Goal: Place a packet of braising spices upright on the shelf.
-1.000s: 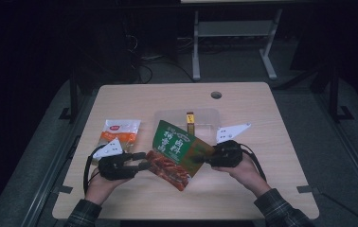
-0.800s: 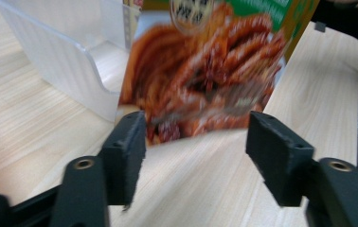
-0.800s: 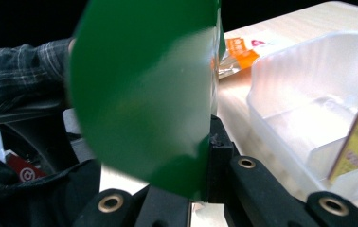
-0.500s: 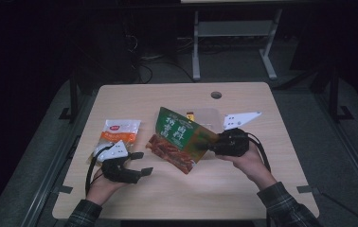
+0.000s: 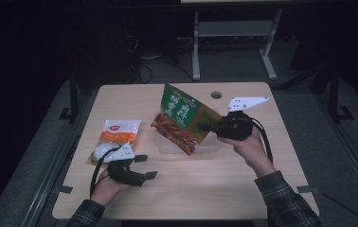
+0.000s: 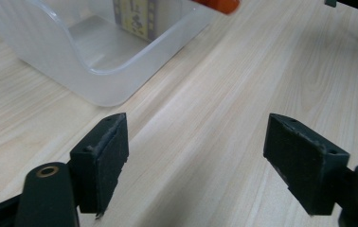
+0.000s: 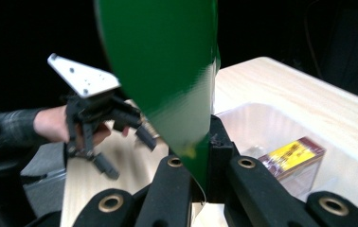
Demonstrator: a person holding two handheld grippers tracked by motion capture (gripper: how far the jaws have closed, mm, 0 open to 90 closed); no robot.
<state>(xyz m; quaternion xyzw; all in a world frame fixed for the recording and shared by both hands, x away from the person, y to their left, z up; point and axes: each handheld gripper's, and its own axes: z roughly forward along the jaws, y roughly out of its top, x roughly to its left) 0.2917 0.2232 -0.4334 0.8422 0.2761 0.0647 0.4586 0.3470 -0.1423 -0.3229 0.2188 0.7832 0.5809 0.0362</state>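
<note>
A green snack bag (image 5: 183, 112) with red food printed on it hangs tilted above a clear plastic tub (image 5: 211, 145). My right gripper (image 5: 209, 126) is shut on the bag's right edge; in the right gripper view the green bag (image 7: 167, 71) rises from between the closed jaws of that gripper (image 7: 201, 163). A small yellow box (image 7: 293, 158) lies inside the tub (image 7: 357, 142). My left gripper (image 5: 145, 166) rests near the front left of the table. Its jaws have just been opening and stand wide apart over bare wood (image 6: 201, 165), with nothing between them.
A white and orange packet (image 5: 116, 136) lies on the table's left side, just behind the left hand. The tub's corner (image 6: 96, 75) sits close ahead of the left jaws. A round cable hole (image 5: 216, 95) is at the table's far edge.
The left gripper has let go of the bag, opened and drawn back to the front left. The right gripper has lifted the bag up and away over the tub.
</note>
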